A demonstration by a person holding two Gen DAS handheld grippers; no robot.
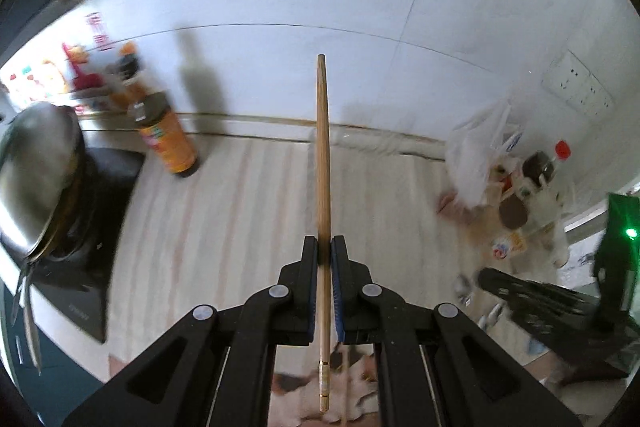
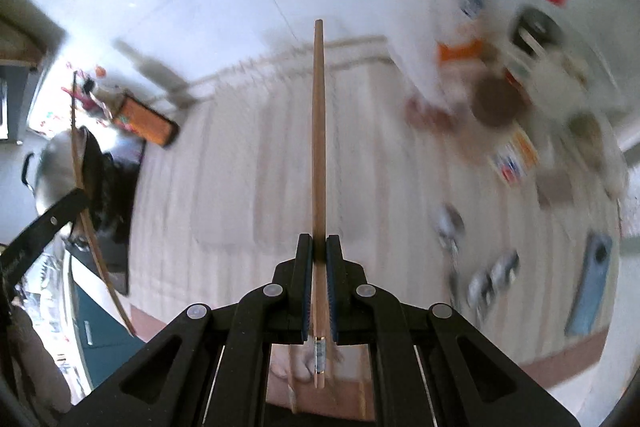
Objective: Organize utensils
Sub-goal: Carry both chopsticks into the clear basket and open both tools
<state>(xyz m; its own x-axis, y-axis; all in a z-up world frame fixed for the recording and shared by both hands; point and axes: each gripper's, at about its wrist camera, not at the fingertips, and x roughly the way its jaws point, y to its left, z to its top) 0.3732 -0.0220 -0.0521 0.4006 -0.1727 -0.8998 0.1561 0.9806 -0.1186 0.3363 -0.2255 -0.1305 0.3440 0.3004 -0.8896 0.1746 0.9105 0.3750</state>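
In the left wrist view my left gripper [image 1: 324, 247] is shut on a wooden chopstick [image 1: 323, 147] that points straight ahead, its banded end sticking back between the arms. In the right wrist view my right gripper [image 2: 319, 247] is shut the same way on a second wooden chopstick [image 2: 319, 131]. Both are held above a striped countertop [image 1: 240, 227]. The left gripper [image 2: 80, 197] shows at the right wrist view's left edge with its chopstick [image 2: 76, 131]. The right gripper [image 1: 490, 279] shows as a dark shape at the left wrist view's right edge.
An orange-labelled bottle [image 1: 168, 139] stands by the wall, beside a metal wok [image 1: 36, 167] on a black stove [image 1: 100, 227]. Plastic bags and jars [image 1: 516, 187] crowd the right side. Several blurred spoons [image 2: 480, 267] and a blue object [image 2: 590, 287] lie on the counter.
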